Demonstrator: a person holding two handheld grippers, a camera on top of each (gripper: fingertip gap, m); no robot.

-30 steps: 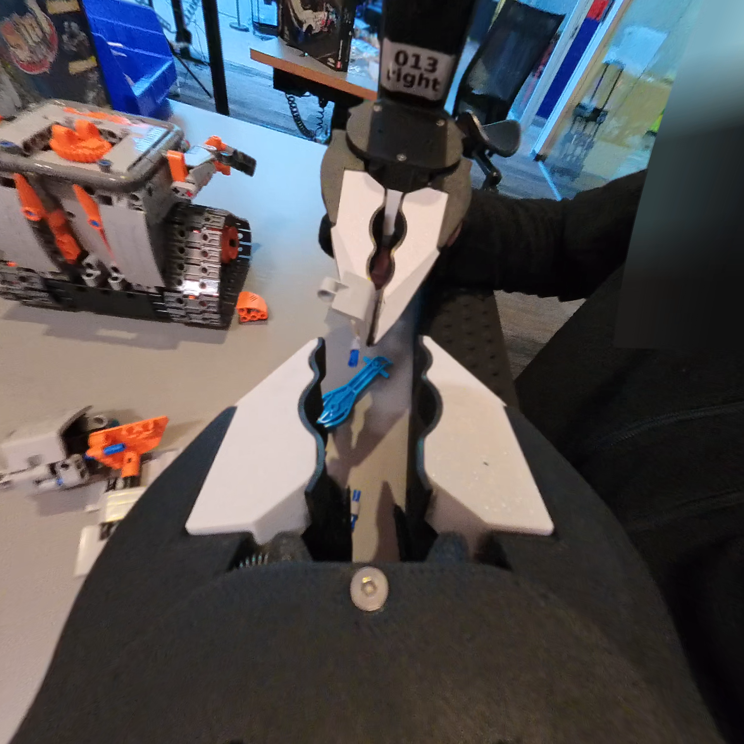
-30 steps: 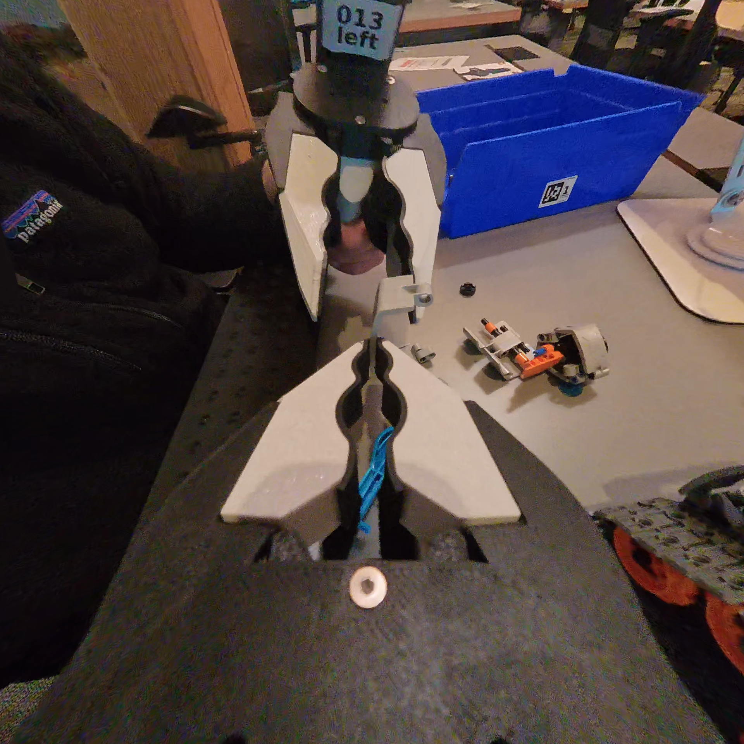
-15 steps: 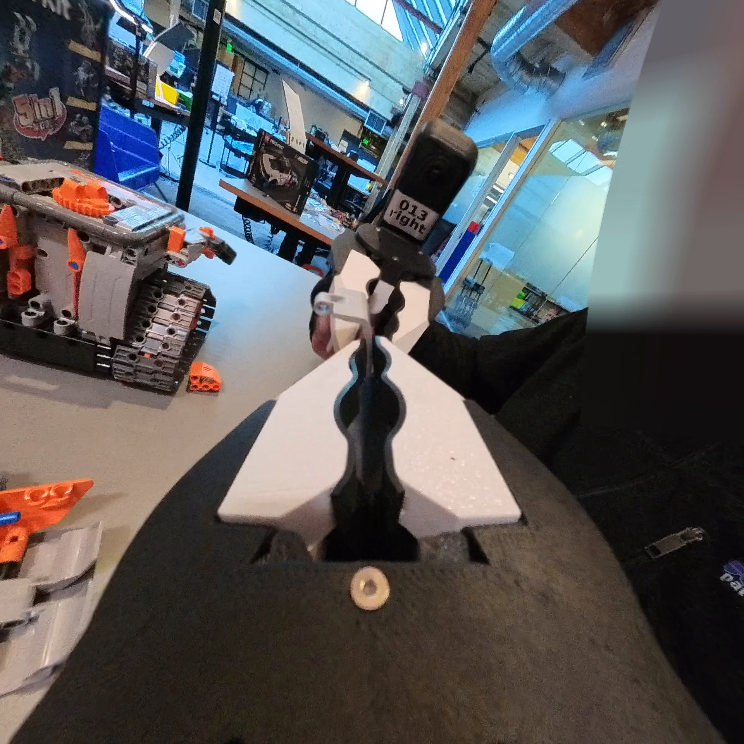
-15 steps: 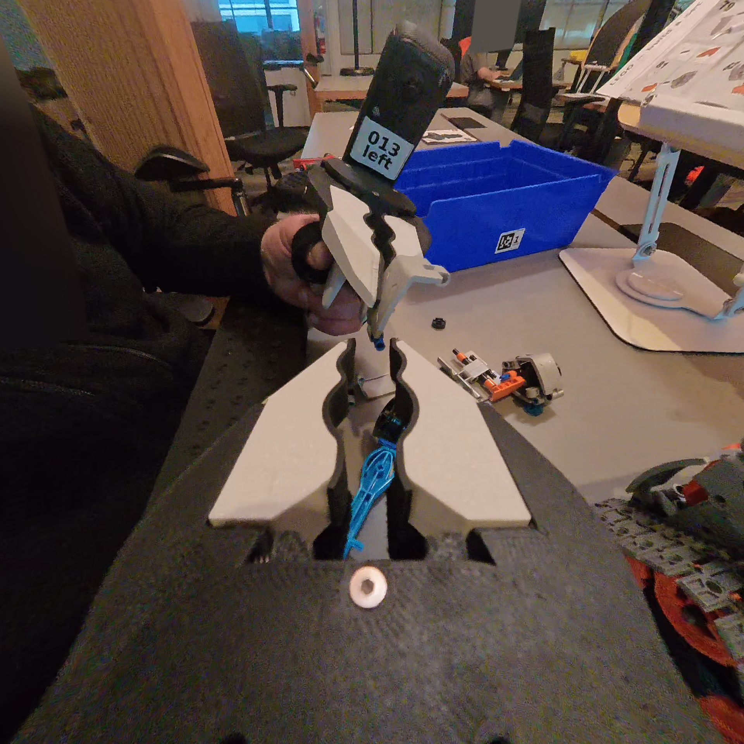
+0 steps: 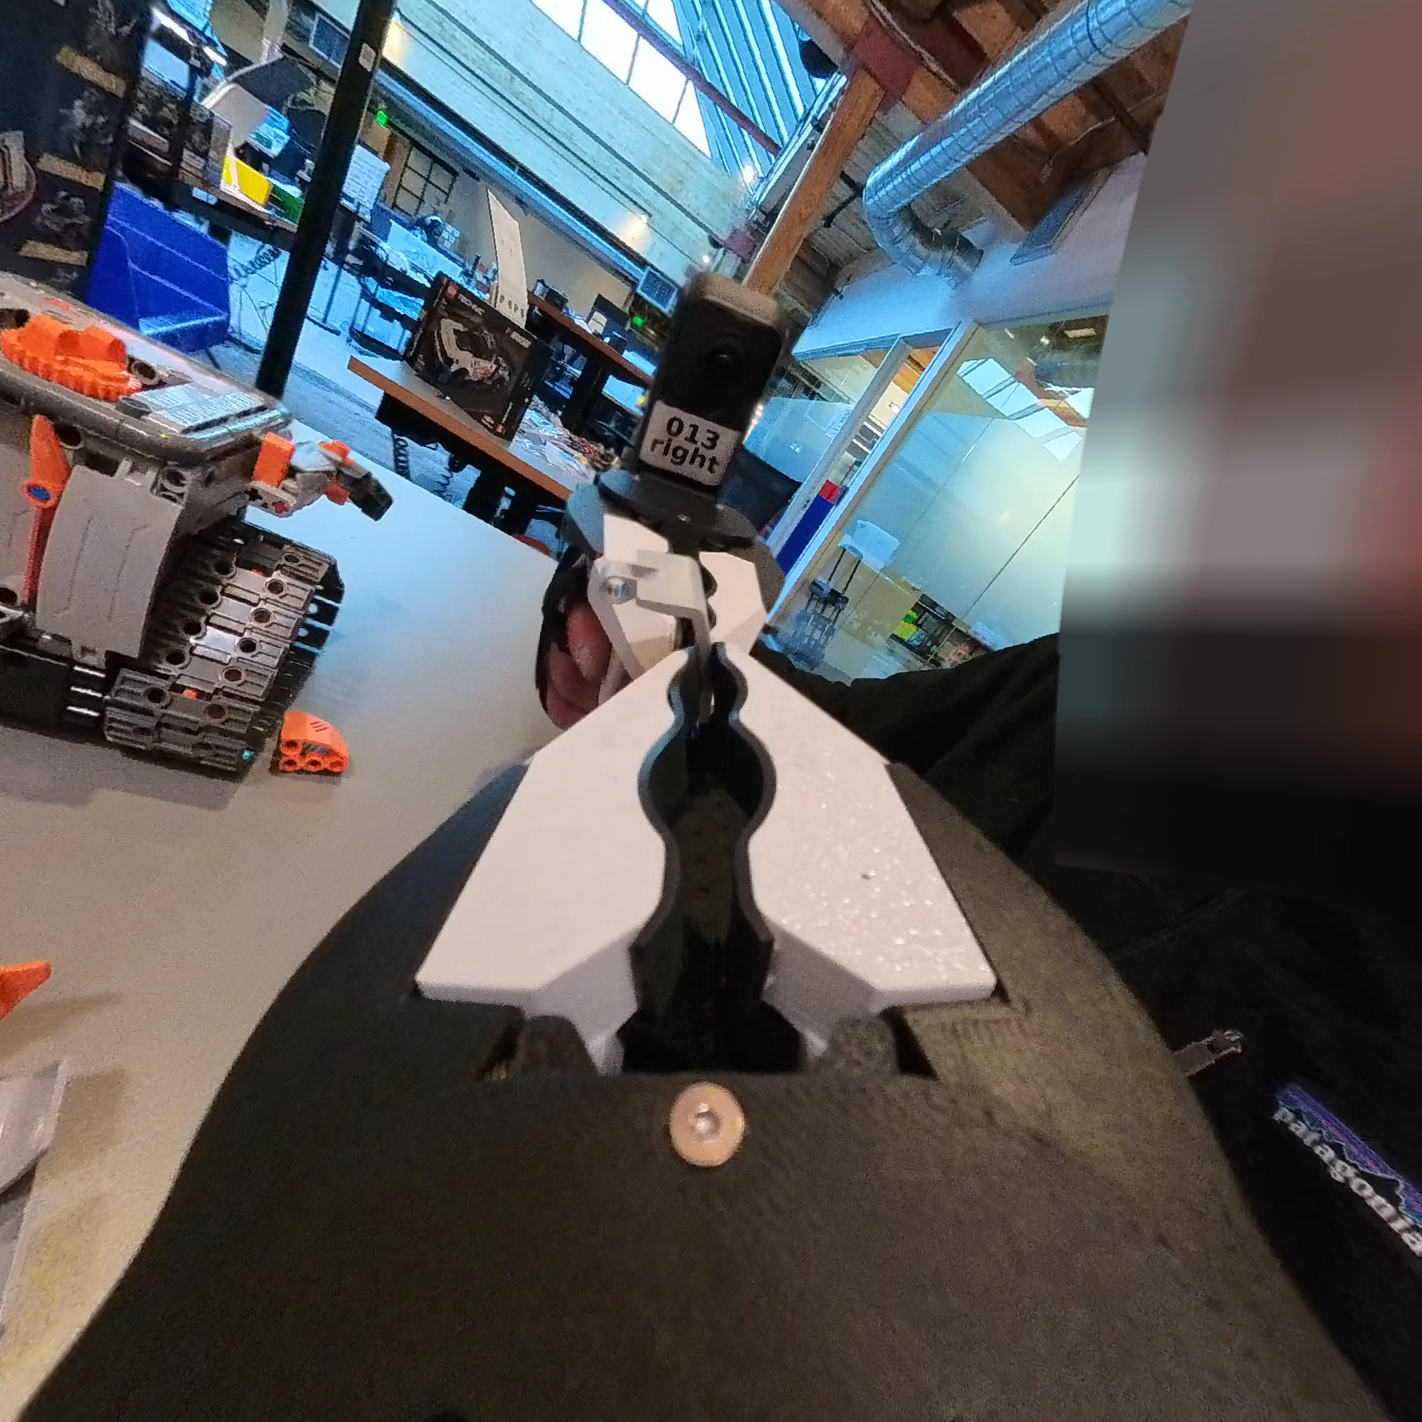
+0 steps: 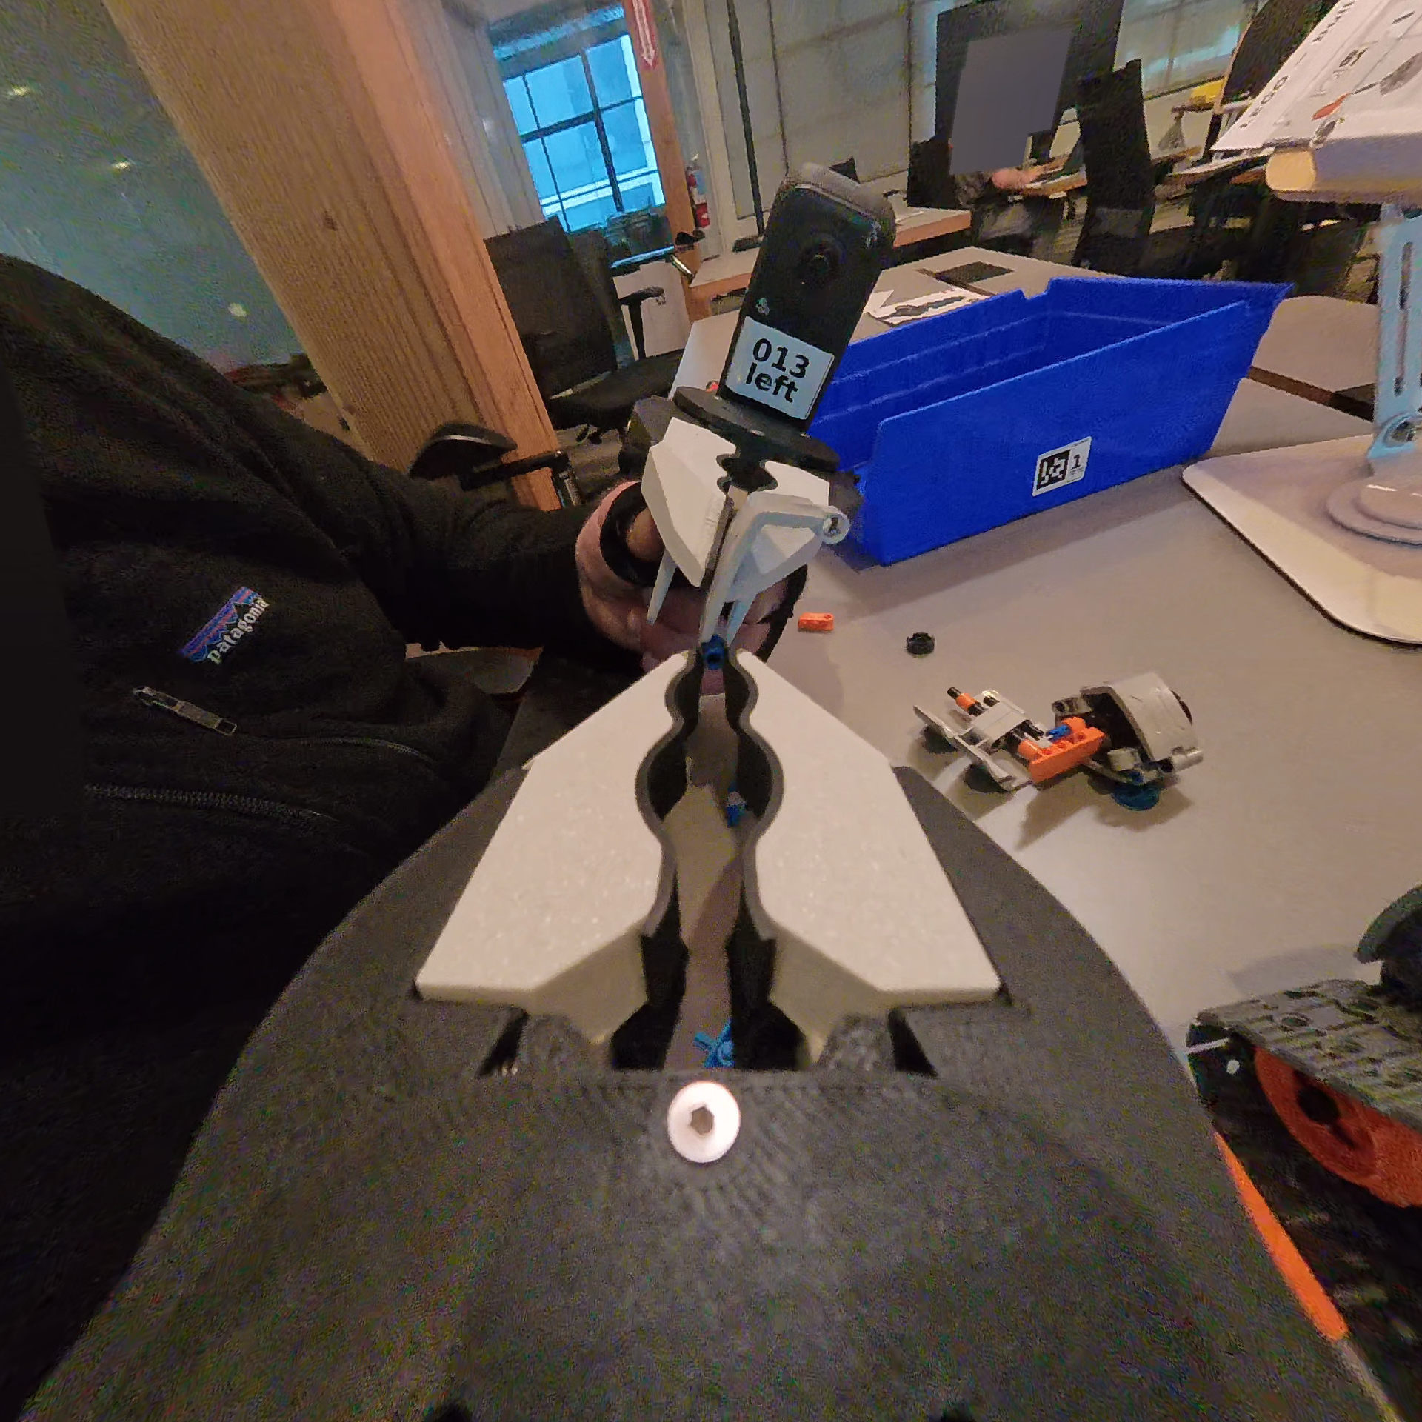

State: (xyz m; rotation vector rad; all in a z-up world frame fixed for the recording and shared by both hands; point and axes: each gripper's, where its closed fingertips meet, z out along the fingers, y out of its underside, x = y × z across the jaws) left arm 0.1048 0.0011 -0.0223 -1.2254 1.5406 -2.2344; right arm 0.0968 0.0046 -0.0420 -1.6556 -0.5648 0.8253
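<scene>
In the left wrist view my left gripper [image 5: 709,660] is shut on a light grey angled building piece [image 5: 650,589] and holds it in the air, above the table edge. The same piece shows in the right wrist view [image 6: 777,531], with a small blue pin [image 6: 712,651] at its lower end. My right gripper [image 6: 713,662] faces it tip to tip. Its jaws stand a narrow gap apart, and the blue pin sits just beyond the tips without touching them. A blue claw-shaped part [image 6: 719,1040] lies on the grey table [image 6: 1077,615] below, seen between the right fingers [image 6: 585,869].
A grey, black and orange tracked model [image 5: 154,615] stands at the left, with an orange piece [image 5: 312,742] beside it. A blue bin [image 6: 1039,400], a white stand base [image 6: 1308,539], a small grey-orange assembly [image 6: 1062,739] and a black ring [image 6: 919,642] are on the table. A person's black sleeve [image 6: 385,539] is close by. Only a small space, under 4 cm, lies between the two pairs of fingers. The small grey-orange assembly [image 6: 1062,739] lies around 15 centimetres away from my right fingertips.
One second ago the right gripper held the grey piece and the left was open. The left then shut on it and the right opened. Both have tilted upward, and the right jaws have narrowed.
</scene>
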